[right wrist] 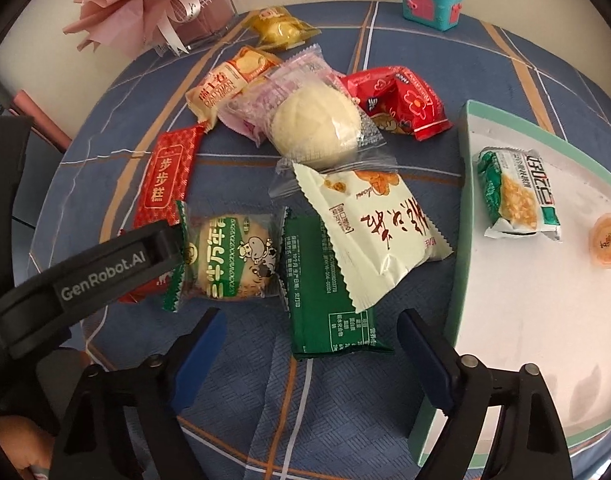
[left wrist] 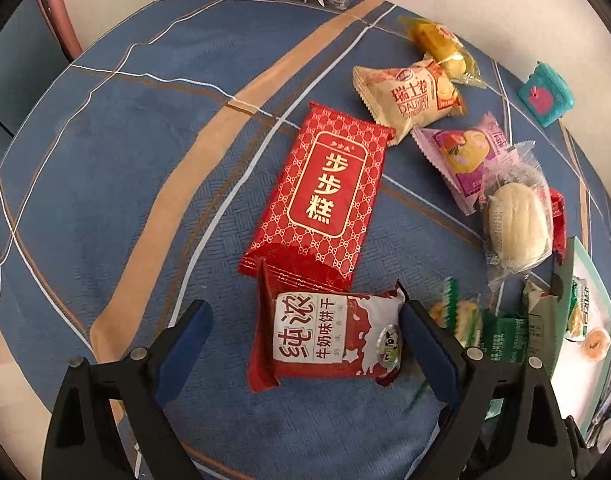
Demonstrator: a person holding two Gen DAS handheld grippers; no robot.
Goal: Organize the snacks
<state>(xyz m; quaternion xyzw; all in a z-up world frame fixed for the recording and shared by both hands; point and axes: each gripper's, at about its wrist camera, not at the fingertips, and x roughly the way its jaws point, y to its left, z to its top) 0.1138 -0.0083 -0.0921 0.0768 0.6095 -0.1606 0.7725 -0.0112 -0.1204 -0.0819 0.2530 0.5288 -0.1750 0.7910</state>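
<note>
The left hand-held gripper (left wrist: 305, 332) is spread around a red milk-biscuit pack (left wrist: 325, 338) lying on the bench (left wrist: 125, 160). The right hand-held gripper (right wrist: 311, 344) is held spread above a green packet (right wrist: 331, 292), just beside the tray (right wrist: 461, 240).

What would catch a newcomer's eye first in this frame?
A long red gold-patterned snack packet lies mid-table on the blue plaid tablecloth, with a red-and-white milk biscuit packet between the open left gripper fingers. A round pale bun in clear wrap tops the pile beside the white green-rimmed tray.
</note>
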